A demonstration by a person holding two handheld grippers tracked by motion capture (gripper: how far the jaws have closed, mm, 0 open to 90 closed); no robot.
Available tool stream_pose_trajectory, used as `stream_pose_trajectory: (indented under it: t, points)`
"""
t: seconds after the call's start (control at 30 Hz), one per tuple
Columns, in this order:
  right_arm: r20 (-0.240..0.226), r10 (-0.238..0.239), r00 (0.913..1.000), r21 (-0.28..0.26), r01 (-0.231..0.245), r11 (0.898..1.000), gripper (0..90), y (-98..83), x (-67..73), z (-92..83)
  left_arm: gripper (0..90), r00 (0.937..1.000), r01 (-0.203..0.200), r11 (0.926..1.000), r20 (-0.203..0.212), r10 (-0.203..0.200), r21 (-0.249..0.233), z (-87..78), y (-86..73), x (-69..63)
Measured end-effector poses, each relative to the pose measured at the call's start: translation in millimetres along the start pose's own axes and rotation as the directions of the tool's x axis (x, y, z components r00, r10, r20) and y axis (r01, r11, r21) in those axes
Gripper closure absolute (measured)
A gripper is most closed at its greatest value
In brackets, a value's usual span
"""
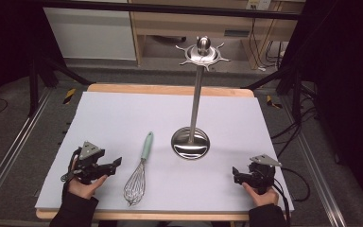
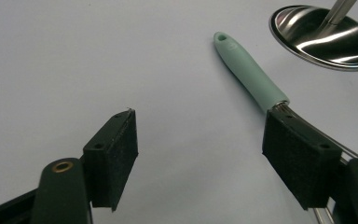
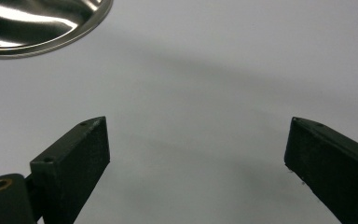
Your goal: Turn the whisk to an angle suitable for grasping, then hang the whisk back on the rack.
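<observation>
**Whisk lay untouched near the front edge; both claws released**

Whisk (image 1: 139, 172) was found flat on the table (image 1: 123, 113), wire head toward the front edge, mint handle angled toward the far side, just left of the steel hanging stand (image 1: 191, 142). Your left gripper (image 1: 116, 164) rested near the front-left corner with jaws spread wide and nothing between them; its own view showed one jaw close beside the wire neck, contact not determinable. Your right gripper (image 1: 235, 174) sat near the front-right corner, likewise released and empty.

Risks, in my judgement: the round handle could roll aside if you closed off-centre; a grip on the wires could slip. The tall stand might tip if you knocked it.
</observation>
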State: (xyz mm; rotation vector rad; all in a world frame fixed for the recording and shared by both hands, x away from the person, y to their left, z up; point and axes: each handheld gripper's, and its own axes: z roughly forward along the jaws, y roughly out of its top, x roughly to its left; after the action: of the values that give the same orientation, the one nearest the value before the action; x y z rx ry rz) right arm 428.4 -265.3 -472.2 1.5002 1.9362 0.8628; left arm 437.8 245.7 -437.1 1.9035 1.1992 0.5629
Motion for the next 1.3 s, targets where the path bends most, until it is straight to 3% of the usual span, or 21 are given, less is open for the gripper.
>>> stream_pose_trajectory:
  t: [0.3,0.43,0.57,0.67,0.9,1.0,1.3]
  points:
    - [0.003,-0.002,1.0,0.001,0.002,1.0,7.1,0.0,-0.4,0.1,38.4,0.9997,-0.026,0.9996,0.002,0.026,0.005,-1.1,8.3,-12.7]
    - [0.0,0.0,1.0,0.002,0.0,1.0,7.1,0.0,-0.1,-0.4,38.7,0.9975,-0.067,0.9978,-0.022,0.067,0.0,-1.2,11.1,-18.3]
    - [-0.001,0.001,1.0,-0.001,-0.001,1.0,7.1,0.2,-0.6,-0.4,39.3,0.9962,-0.082,0.9966,-0.028,0.082,-0.006,-1.0,12.3,-21.1]
    - [0.0,0.001,1.0,0.0,-0.001,1.0,7.2,0.0,0.1,-1.0,39.0,0.9959,-0.09,0.996,-0.012,0.09,-0.004,-0.8,14.7,-23.4]
    - [-0.005,0.003,1.0,-0.005,-0.003,1.0,7.1,-0.1,-0.6,-1.2,37.1,0.997,-0.076,0.9967,0.015,0.076,0.026,0.4,19.7,-26.2]
    - [-0.006,0.002,1.0,-0.009,-0.002,1.0,7.1,-0.2,-0.4,-2.0,37.1,0.996,-0.078,0.9954,0.048,0.076,0.054,3.1,22.5,-26.6]
    - [-0.005,0.006,1.0,-0.008,-0.006,1.0,7.1,-0.7,-0.2,-1.8,34.7,0.9962,-0.07,0.9944,0.057,0.066,0.078,13.6,33.9,-31.9]
